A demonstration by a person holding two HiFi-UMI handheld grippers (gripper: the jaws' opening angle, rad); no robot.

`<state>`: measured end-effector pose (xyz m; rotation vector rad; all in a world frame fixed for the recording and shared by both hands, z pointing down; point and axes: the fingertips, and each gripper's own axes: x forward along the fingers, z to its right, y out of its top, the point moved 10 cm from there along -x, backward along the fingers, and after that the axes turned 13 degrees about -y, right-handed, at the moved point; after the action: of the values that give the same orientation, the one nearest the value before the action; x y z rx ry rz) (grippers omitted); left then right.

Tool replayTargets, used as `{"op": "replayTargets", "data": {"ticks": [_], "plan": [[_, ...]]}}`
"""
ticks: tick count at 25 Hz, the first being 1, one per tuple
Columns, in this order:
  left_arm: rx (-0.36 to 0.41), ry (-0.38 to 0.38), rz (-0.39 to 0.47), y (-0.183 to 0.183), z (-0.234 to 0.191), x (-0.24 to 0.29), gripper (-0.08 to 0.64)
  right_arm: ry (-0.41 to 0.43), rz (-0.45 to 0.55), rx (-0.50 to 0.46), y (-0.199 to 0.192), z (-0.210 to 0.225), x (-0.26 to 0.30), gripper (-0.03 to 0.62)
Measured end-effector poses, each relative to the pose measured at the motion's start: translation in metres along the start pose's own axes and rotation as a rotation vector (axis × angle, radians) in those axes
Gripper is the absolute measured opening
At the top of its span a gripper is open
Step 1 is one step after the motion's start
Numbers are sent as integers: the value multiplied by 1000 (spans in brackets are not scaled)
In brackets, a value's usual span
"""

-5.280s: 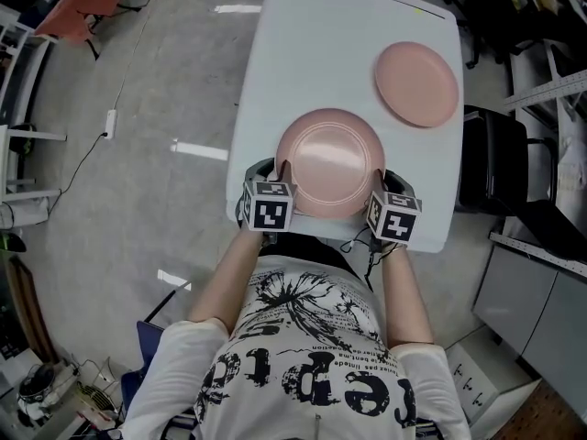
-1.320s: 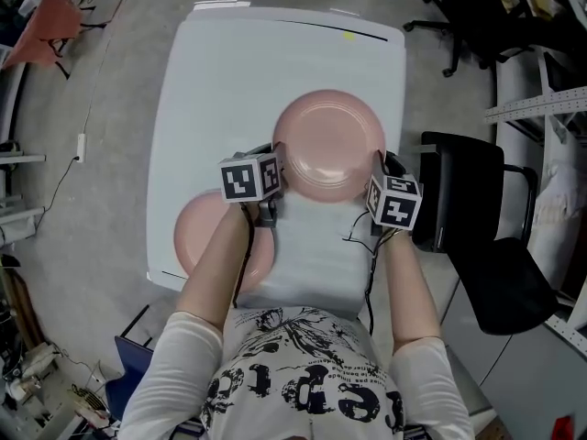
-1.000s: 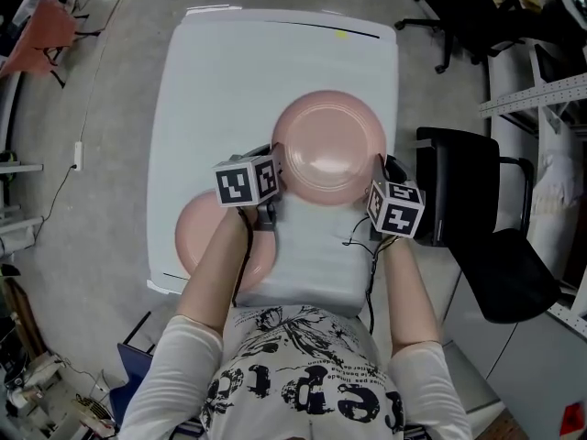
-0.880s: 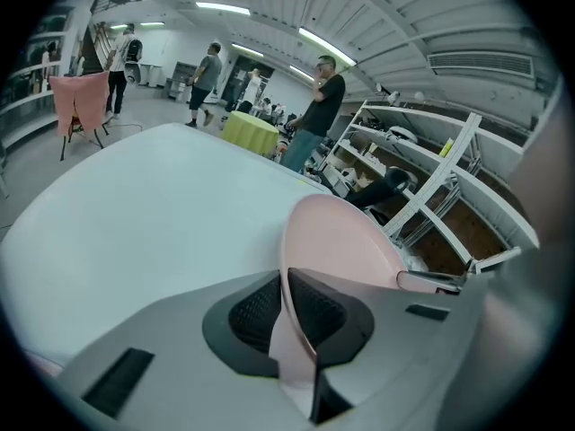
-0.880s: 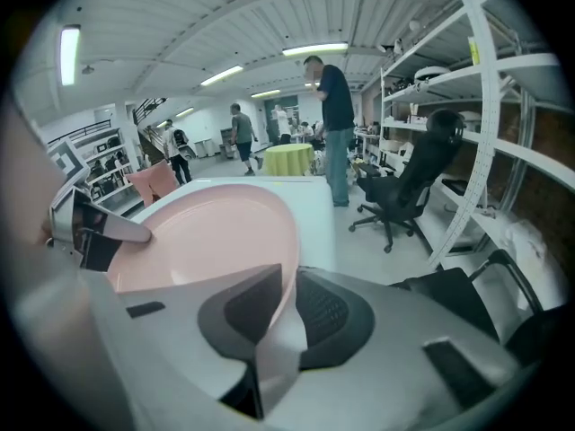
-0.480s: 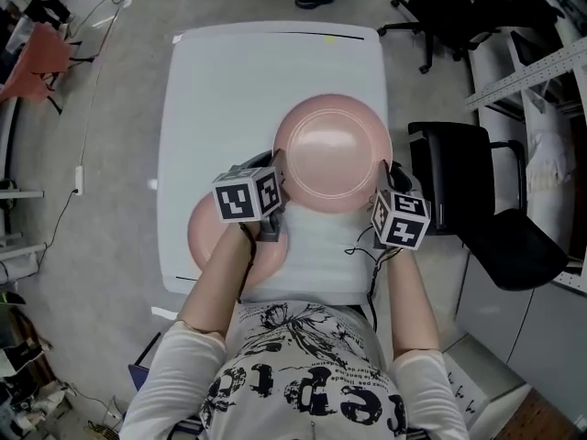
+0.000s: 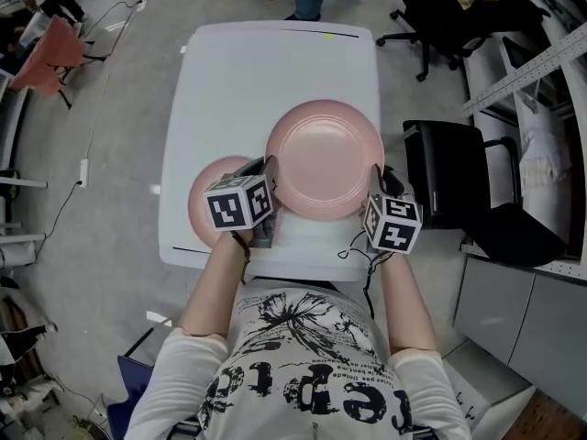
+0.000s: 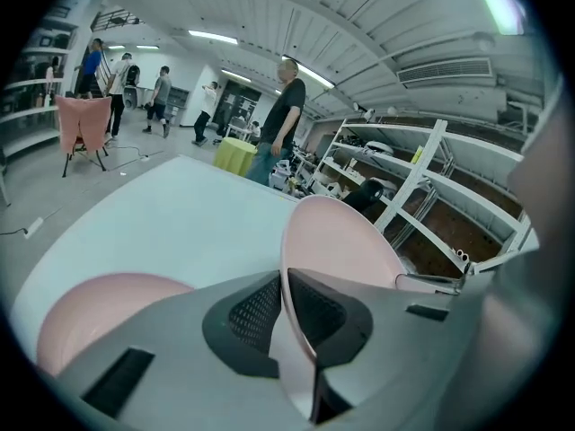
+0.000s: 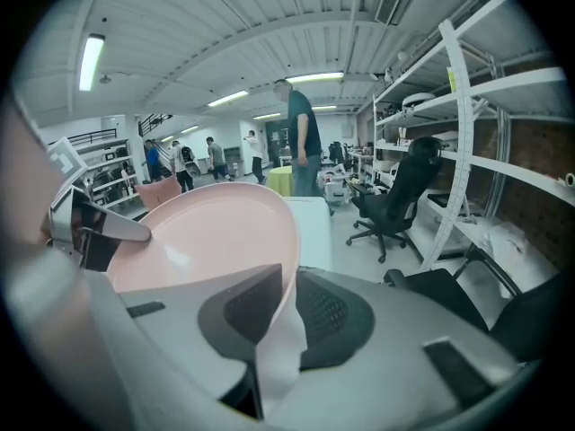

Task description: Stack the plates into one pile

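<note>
A pink plate hangs above the white table, held by both grippers at opposite rims. My left gripper is shut on its left rim, my right gripper on its right rim. In the left gripper view the plate stands edge-on between the pads. The right gripper view shows the plate's rim pinched between the pads. A second pink plate lies flat on the table at the near left, partly hidden under the left gripper; it also shows low in the left gripper view.
A black office chair stands close to the table's right side. Metal shelving runs along the right. A person stands beyond the table's far end, with other people further back. The table's near edge lies just under my hands.
The held plate has travelled from over the table's right side toward the left, now beside and slightly overlapping the lying plate. Both grips are unchanged.
</note>
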<state>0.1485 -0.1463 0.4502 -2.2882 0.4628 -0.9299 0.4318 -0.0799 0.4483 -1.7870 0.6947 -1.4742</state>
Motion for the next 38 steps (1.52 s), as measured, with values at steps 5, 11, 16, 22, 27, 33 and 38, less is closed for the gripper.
{"op": "replayTargets", "data": {"ticks": [5,11,16,22,27,33,38], "plan": [[-16,34,30,-39,19,-34,23,43,8,-23,-23,3,-33,55],[-30,71,61,-66,26,-74,26,89,13,-37,-37,-8,-60,52],[-70,98,97,-80,8,-109,21,107,18,-69,-44,-41,-75,52],[-43,123,61,-73,-34,-143,26,111,-5,-61,-49,-98,-80,52],[-23,131,17,-67,-80,-175,29,105,-28,-57,-54,-154,-84,52],[-36,126,-47,-72,-129,-195,34,92,-69,-72,-67,-204,-82,54],[-33,123,-93,-73,-161,-198,37,69,-109,-70,-77,-232,-77,54]]}}
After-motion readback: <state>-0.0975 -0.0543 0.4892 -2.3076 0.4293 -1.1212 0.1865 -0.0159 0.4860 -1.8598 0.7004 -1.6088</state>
